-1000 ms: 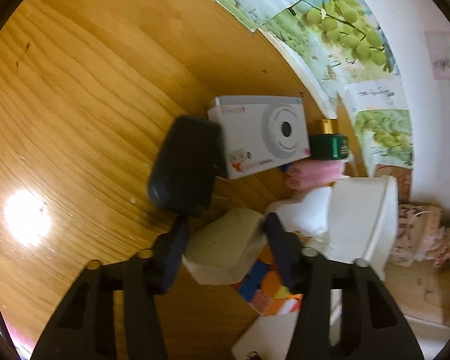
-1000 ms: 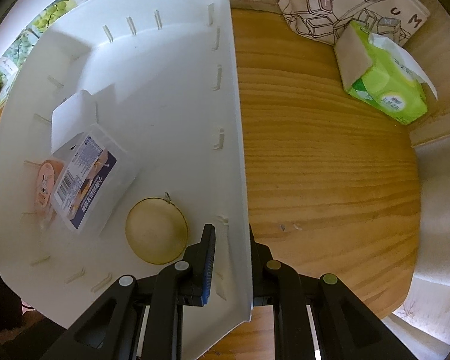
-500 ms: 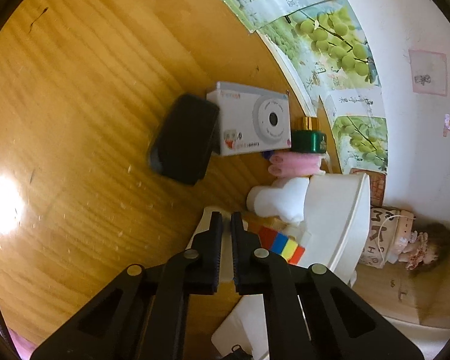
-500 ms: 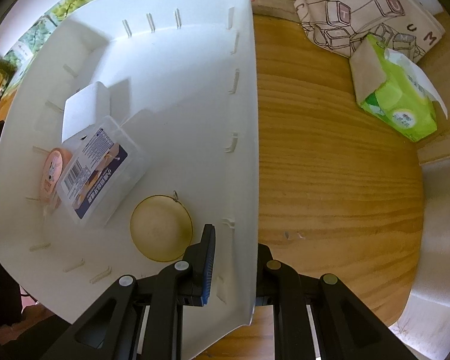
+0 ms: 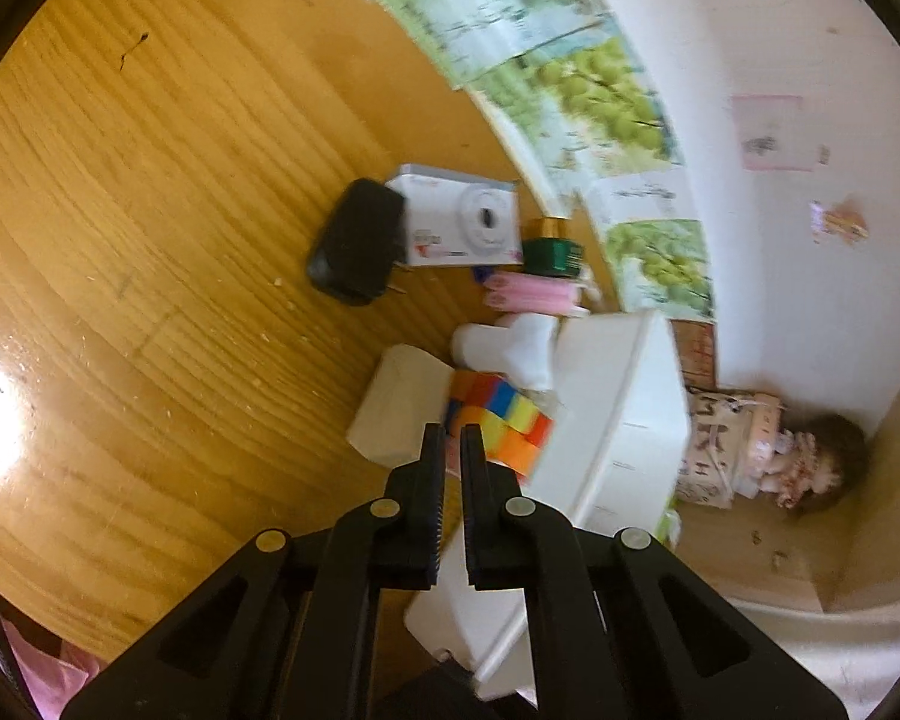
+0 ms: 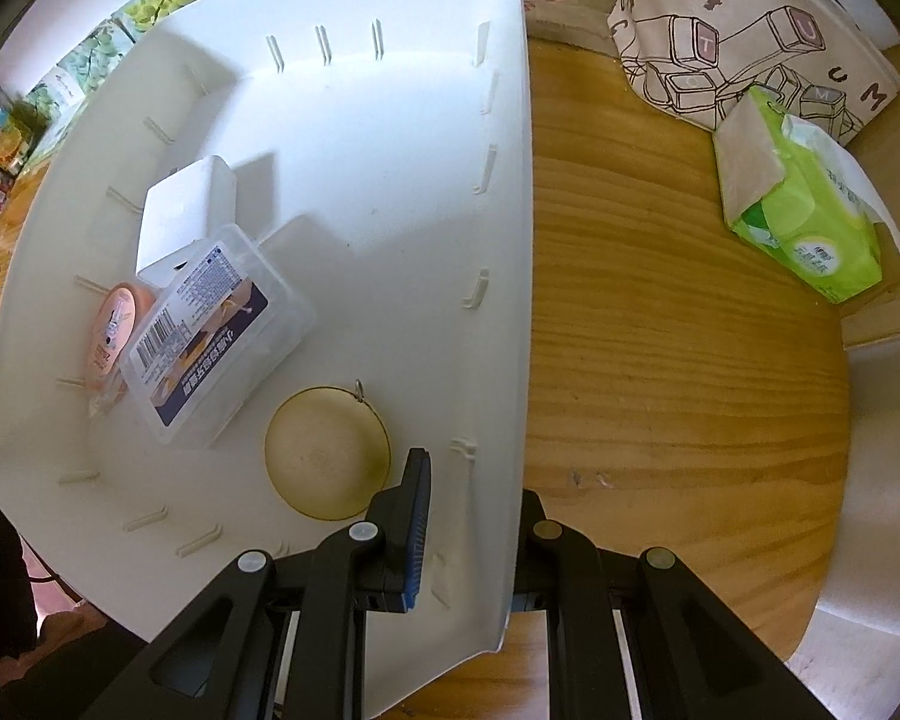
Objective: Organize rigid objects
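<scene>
In the left wrist view, the left gripper (image 5: 448,450) is rising and pulling back with its fingers (image 5: 429,468) closed on nothing; a second ago they were standing open around the cream box (image 5: 399,411), which is now lying free on the counter (image 5: 150,210), touching the coloured cube (image 5: 501,417). So the grab seems to have missed, or been given up, and that box is still waiting to be put away. Beyond it, the black case (image 5: 357,249), the camera box (image 5: 459,216), the green jar (image 5: 553,252) and the pink item (image 5: 531,297) are also sitting outside the white bin (image 5: 618,408). In the right wrist view, the right gripper (image 6: 471,516) is keeping still, its fingers (image 6: 417,516) gripping the bin's wall (image 6: 510,300), one inside and one outside. Inside are lying a clear plastic box (image 6: 216,330), a white block (image 6: 186,219), a peach tube (image 6: 117,327) and a round tin (image 6: 327,459), unchanged. The bin is being steadied, and the left hand probably needs another approach to the cream box.
</scene>
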